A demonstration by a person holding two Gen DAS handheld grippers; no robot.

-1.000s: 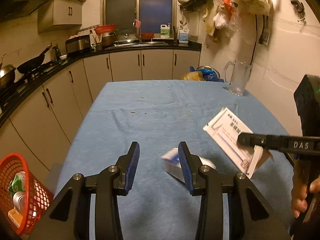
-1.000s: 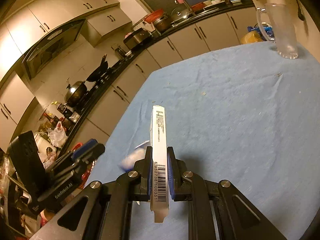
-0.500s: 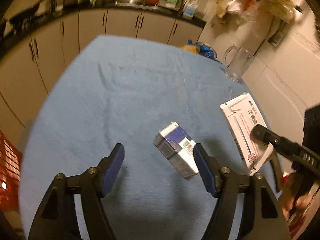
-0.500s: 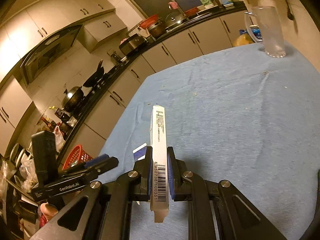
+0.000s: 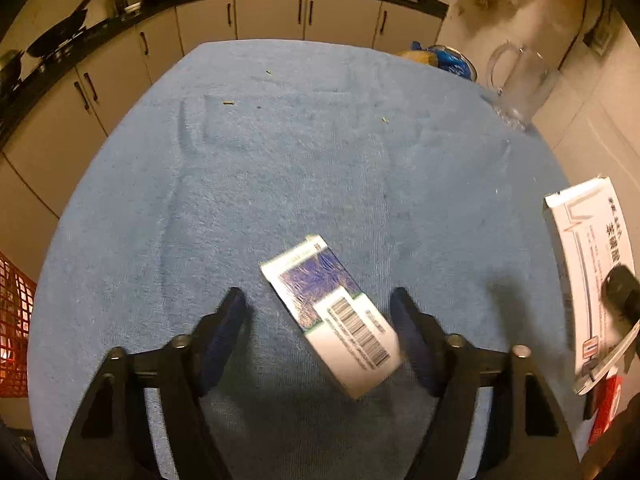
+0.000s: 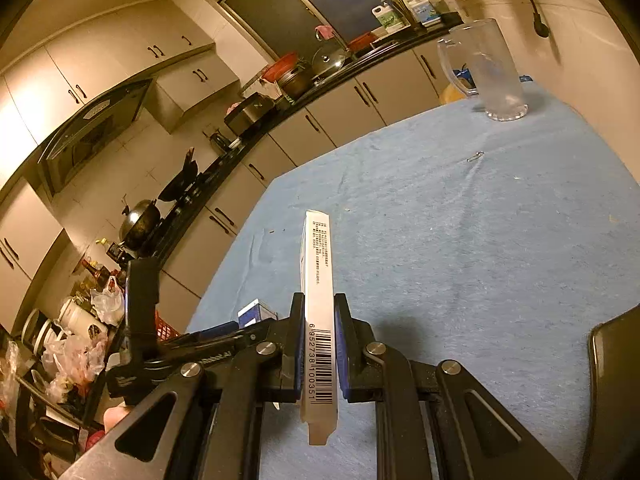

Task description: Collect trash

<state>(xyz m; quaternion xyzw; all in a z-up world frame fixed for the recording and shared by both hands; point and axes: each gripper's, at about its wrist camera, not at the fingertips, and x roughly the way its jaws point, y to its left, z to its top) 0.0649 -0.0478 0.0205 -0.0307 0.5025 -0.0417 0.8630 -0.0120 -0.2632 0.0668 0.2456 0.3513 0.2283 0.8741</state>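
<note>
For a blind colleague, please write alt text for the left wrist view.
The left claw, closing, straddles a small blue and white box lying on a blue tablecloth. At the right edge, the right claw holds a flat white carton; a clear jug stands beyond.

This is a home kitchen at night. Pale cabinets point(image 6: 352, 108) run under a dark countertop point(image 6: 224, 168), with more cupboards above and a range hood point(image 6: 92, 128) on the wall. A wok point(image 6: 180, 184) and a lidded pot point(image 6: 140, 220) sit on the stove, bottles point(image 6: 404, 12) stand by the dark window point(image 6: 304, 4), and a blue cloth covers the desk point(image 5: 320, 168).
</note>
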